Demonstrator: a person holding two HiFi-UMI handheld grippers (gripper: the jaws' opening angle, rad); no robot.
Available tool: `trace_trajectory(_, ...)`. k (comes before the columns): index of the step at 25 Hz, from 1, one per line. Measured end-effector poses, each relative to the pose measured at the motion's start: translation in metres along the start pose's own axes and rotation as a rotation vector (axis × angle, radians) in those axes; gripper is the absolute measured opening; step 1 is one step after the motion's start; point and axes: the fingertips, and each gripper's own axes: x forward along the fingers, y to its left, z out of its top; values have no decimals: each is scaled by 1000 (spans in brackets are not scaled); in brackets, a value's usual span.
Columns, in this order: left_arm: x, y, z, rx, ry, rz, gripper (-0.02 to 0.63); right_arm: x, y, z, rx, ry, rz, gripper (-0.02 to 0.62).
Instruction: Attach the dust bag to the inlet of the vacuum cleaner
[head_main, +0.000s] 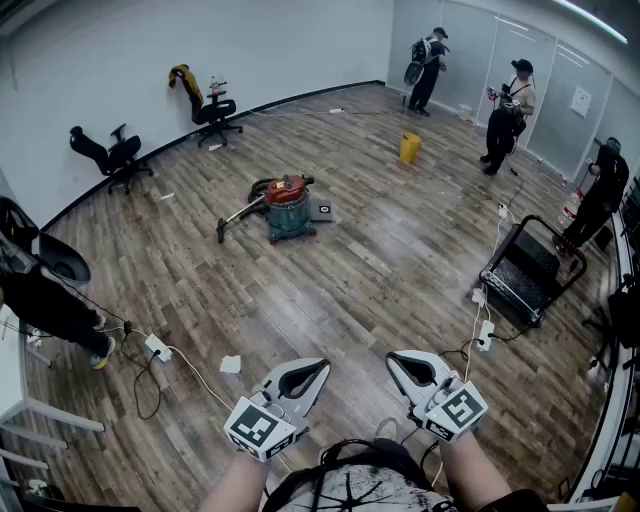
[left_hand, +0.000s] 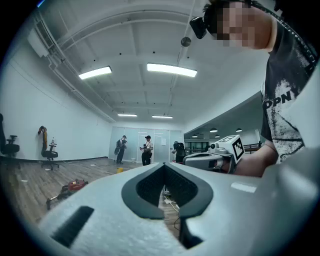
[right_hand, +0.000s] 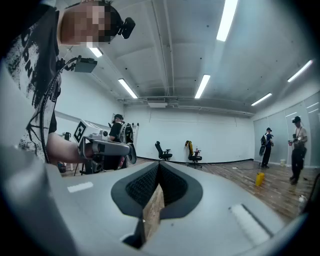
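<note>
Teal vacuum cleaner (head_main: 289, 208) sits far across the floor (head_main: 380, 280); I hold left gripper (head_main: 310, 372) and right gripper (head_main: 402, 362) closed, empty, level, likely just for the approach.

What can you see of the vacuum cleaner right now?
The vacuum cleaner is a small canister type: a blue-green drum with a red top. It stands upright on the wooden floor, mid-room, well ahead of you. A dark hose curls behind it, and a wand runs left down to the floor. A flat dark piece lies beside its right side; contact is unclear. The inlet cannot be made out.
</note>
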Motion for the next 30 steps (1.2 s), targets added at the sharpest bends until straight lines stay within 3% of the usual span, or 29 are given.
trace_trajectory(13, 2, -11, 6, 6, -10, -43, -2, -6, 5, 2, -40, 10, 0, 3)
trace_trajectory(19, 4, -16, 7, 6, -17, -57, -2, -10, 2, 2, 35, -7, -7, 5)
trace_trajectory(30, 7, -14, -7, 18, -27, -70, -2, -8, 0, -8, -7, 11, -16, 5)
